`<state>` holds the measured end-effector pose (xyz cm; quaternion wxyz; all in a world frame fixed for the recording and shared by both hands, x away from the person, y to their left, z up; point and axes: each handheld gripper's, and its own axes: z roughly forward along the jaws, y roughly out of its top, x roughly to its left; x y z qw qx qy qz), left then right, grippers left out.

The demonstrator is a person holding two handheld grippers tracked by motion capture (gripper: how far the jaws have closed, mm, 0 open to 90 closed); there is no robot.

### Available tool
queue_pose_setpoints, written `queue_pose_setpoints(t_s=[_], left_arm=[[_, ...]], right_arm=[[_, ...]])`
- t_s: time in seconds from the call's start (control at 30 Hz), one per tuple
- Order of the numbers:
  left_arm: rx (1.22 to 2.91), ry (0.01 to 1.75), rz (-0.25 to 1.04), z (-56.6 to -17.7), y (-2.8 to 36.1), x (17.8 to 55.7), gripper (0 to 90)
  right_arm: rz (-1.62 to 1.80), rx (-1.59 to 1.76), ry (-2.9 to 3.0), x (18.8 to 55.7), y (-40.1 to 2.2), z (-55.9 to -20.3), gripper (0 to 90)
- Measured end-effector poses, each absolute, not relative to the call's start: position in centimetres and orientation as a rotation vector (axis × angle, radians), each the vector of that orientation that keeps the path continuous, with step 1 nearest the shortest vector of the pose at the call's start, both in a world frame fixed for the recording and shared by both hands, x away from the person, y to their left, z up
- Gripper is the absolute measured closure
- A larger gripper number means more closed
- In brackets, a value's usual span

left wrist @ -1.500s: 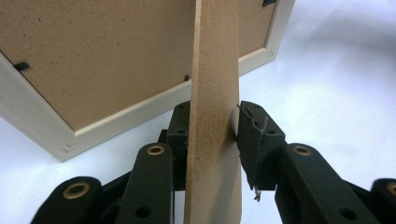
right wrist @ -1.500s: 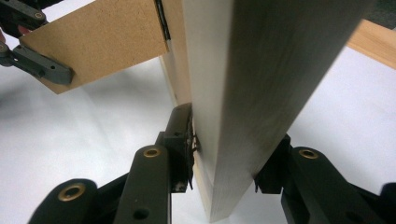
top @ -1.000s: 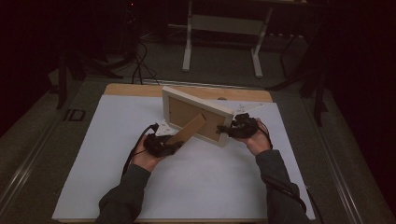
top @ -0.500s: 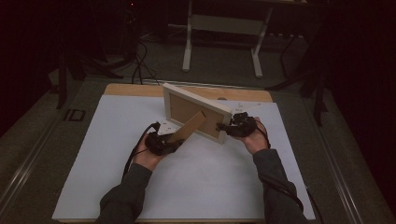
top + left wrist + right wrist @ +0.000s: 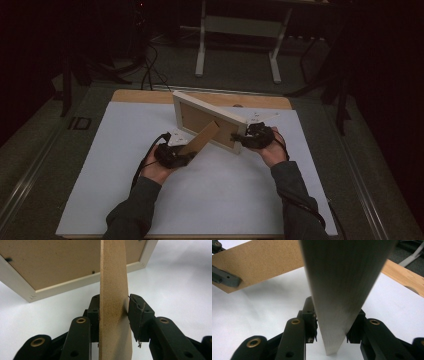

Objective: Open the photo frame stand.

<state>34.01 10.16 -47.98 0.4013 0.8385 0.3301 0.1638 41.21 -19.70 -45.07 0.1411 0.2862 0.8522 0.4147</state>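
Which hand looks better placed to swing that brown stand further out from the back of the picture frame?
The left. Its gripper already has the stand between its jaws, while the right gripper steadies the picture frame's edge, so it should probably stay put.

The room is dark around the table (image 5: 125, 200), which has a white top and a wooden strip (image 5: 150, 96) at its far edge. Behind it, a pale metal stand (image 5: 237, 30) is on the grey floor (image 5: 165, 65), with black cables (image 5: 147, 70) near it.
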Motion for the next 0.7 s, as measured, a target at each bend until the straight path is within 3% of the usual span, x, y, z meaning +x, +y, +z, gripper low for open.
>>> queue_pose_setpoints(t_s=[0.7], left_arm=[[2.098,0.799,0.284,-48.0,10.91,33.85,58.8]], right_arm=[[1.222,0.815,2.474,40.48,-19.54,-45.25,65.3]])
